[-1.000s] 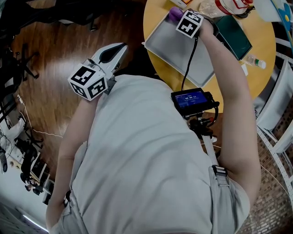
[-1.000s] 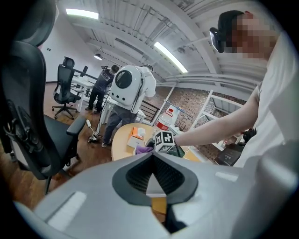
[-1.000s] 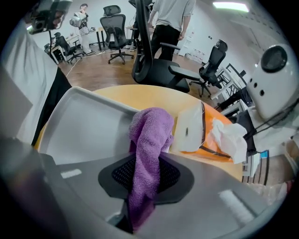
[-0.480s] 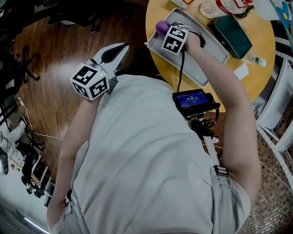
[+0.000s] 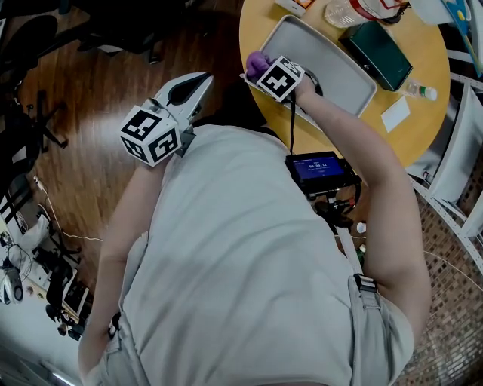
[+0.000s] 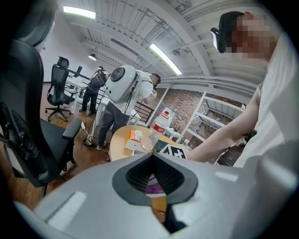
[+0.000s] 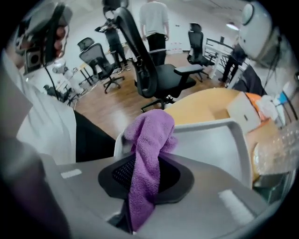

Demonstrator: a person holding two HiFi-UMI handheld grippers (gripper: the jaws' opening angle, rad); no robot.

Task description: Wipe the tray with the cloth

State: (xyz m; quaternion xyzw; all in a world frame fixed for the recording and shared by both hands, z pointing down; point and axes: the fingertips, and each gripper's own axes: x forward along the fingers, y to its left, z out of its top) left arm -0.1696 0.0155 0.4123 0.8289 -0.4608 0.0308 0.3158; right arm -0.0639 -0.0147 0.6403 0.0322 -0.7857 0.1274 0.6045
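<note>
Seen from above, a person in a pale shirt stands at a round yellow table (image 5: 260, 22) on a wooden floor. The right gripper (image 5: 260, 71) points steeply down, its jaws clamped on a purple cloth (image 5: 256, 62). In the right gripper view, the cloth (image 7: 149, 140) hangs from between the closed jaws and bunches against the left corner of a grey tray (image 7: 210, 140), next to the table edge. The tray (image 5: 332, 64) lies slantwise on the table, with a dark green box (image 5: 377, 53) just beyond it on the far right. The left gripper (image 5: 202, 75) is held off the table over the floor to the left, its jaws together with nothing between them.
</note>
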